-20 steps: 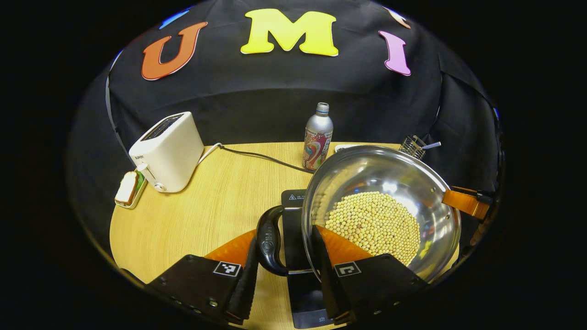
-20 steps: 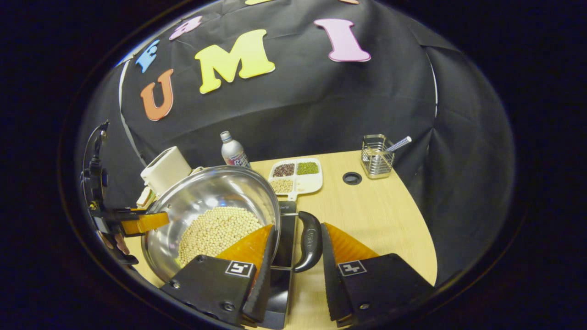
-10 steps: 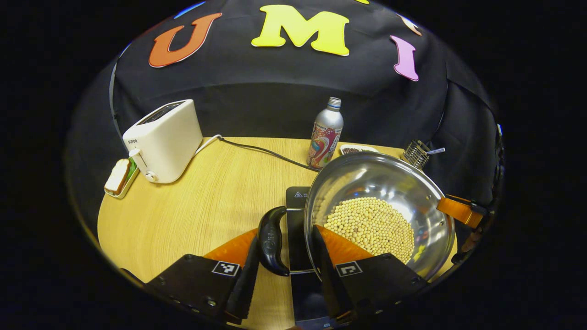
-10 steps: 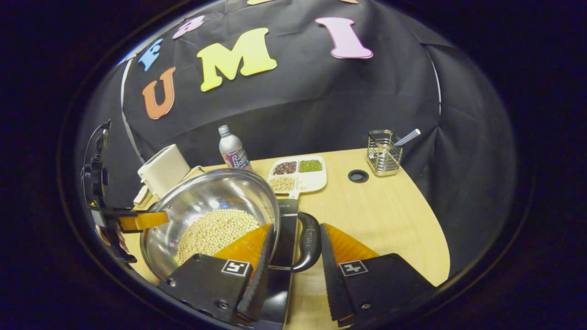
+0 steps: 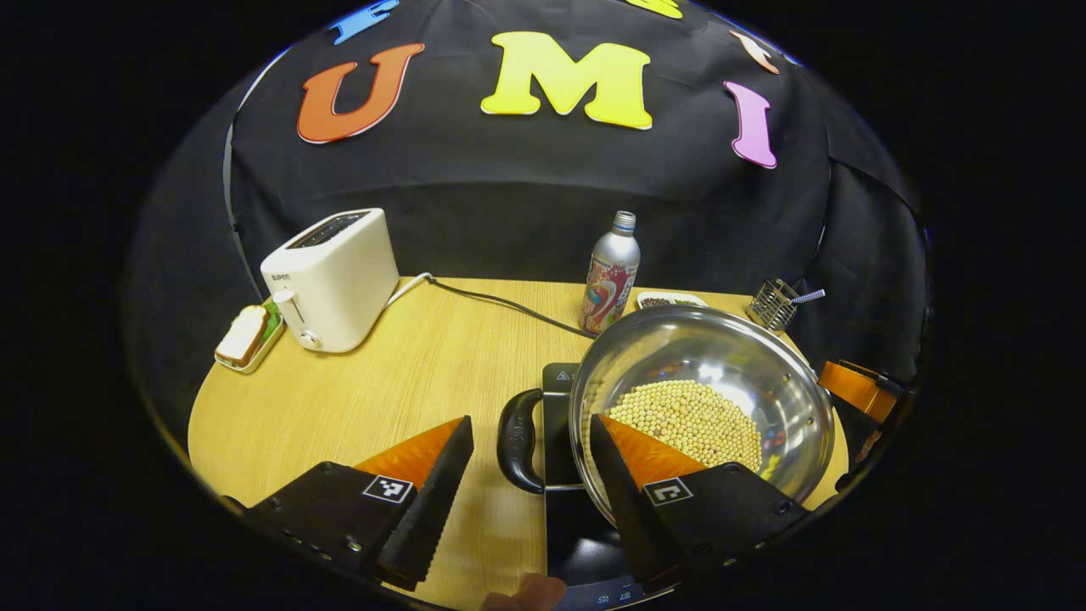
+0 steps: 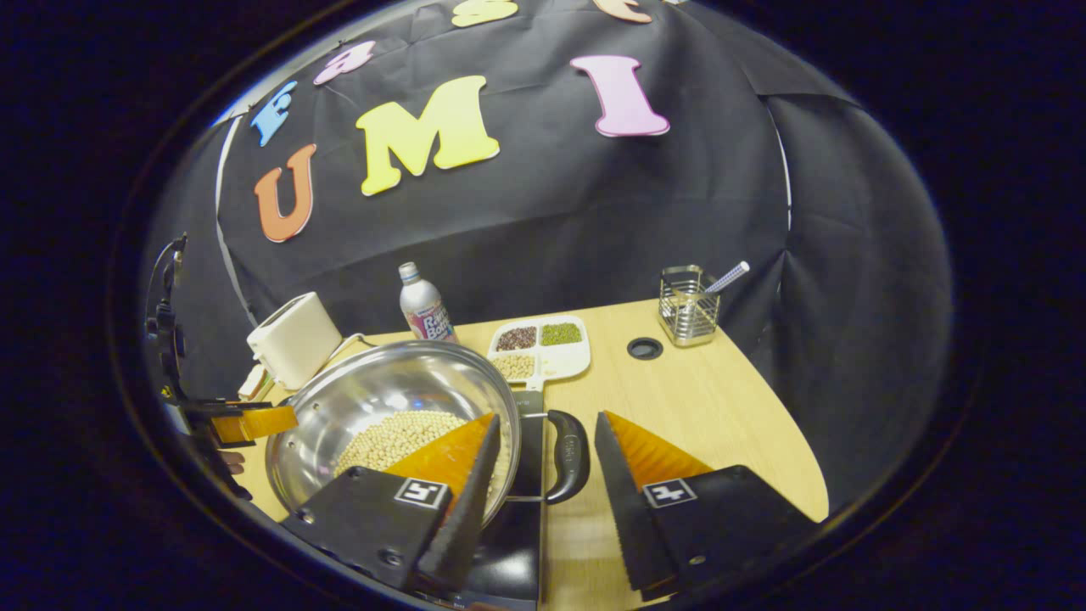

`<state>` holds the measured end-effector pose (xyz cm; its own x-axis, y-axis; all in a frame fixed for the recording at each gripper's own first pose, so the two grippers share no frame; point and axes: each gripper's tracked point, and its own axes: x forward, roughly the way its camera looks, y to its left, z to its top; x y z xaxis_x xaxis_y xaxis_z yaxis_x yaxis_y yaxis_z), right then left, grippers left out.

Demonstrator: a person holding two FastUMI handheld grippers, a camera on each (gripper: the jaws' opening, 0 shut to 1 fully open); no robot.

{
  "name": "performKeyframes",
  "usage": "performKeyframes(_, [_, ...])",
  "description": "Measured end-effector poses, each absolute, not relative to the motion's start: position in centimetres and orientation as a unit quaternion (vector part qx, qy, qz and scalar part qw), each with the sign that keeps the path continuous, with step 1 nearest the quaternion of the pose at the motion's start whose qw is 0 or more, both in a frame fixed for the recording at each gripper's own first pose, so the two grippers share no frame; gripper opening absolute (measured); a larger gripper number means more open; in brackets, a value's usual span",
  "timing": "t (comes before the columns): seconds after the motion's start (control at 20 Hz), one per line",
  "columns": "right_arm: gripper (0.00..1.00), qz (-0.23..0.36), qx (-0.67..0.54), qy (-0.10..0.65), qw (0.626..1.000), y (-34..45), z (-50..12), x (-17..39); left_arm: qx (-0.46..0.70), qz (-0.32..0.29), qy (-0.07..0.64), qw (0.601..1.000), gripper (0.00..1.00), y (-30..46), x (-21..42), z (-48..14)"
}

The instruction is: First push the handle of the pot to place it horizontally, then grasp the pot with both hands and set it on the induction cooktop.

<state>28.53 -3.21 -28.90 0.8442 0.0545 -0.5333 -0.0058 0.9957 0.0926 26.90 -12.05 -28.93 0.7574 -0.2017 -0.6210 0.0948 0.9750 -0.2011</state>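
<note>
Left gripper view: tongs [image 5: 530,475] spread, straddling pot handle [image 5: 519,440]

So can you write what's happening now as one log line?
pot of soybeans: on induction cooktop | left gripper: open, astride handle | right gripper: open, astride other handle

The left gripper [image 5: 530,475] is spread wide around the pot's [image 5: 789,407] handle [image 5: 516,441], touching neither side. The pot, holding beans [image 5: 687,420], sits on the cooktop [image 5: 560,399]. A toaster [image 5: 331,267] and bottle [image 5: 611,271] stand behind.
</note>
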Motion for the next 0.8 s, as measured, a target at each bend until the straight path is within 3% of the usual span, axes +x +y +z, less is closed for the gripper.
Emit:
performKeyframes(0.05, [0.81,0.019,0.039,0.276,0.96,-3.0,-28.6,27.9,-0.081,-0.084,0.321,0.94,0.84,-12.3,26.7,-28.0])
performKeyframes(0.1, [0.84,0.02,0.032,0.27,0.962,-2.9,-28.3,27.3,-0.086,-0.084,0.306,0.944,0.89,-12.3,26.2,-27.0])
performKeyframes(0.5, [0.87,0.023,-0.012,0.21,0.977,-2.0,-24.8,20.6,-0.104,-0.057,0.164,0.979,0.96,-10.5,21.3,-19.3])
performKeyframes(0.8, [0.88,0.006,-0.016,0.147,0.989,-2.2,-20.6,14.8,-0.074,-0.045,0.114,0.99,0.96,-9.3,15.0,-15.3])
